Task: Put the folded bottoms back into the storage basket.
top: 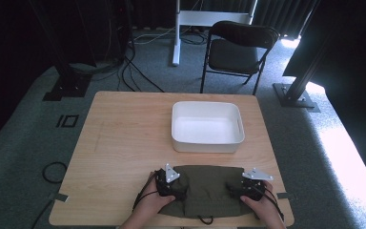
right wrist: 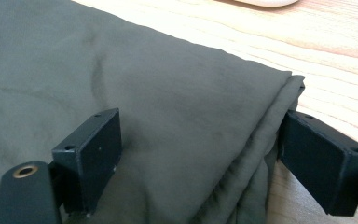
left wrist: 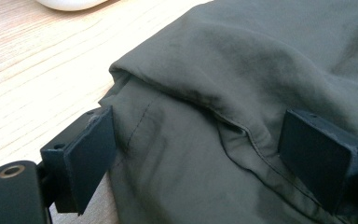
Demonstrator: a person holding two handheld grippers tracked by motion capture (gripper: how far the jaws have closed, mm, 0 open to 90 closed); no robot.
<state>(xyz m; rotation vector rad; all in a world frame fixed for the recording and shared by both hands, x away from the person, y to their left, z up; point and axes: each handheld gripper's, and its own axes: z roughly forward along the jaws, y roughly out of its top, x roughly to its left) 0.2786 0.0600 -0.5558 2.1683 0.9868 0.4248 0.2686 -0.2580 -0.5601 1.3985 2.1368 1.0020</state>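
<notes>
A folded olive-green garment lies at the near edge of the desk, just in front of a white bin. The left tool stands wide over the cloth's left end, a folded seam between its jaws; the right tool stands wide too, straddling the stacked layers at the right edge. Neither seems to pinch yet, though contact is hard to judge. The fabric looks thin, soft and limp, so it would sag; take all layers at each end together
</notes>
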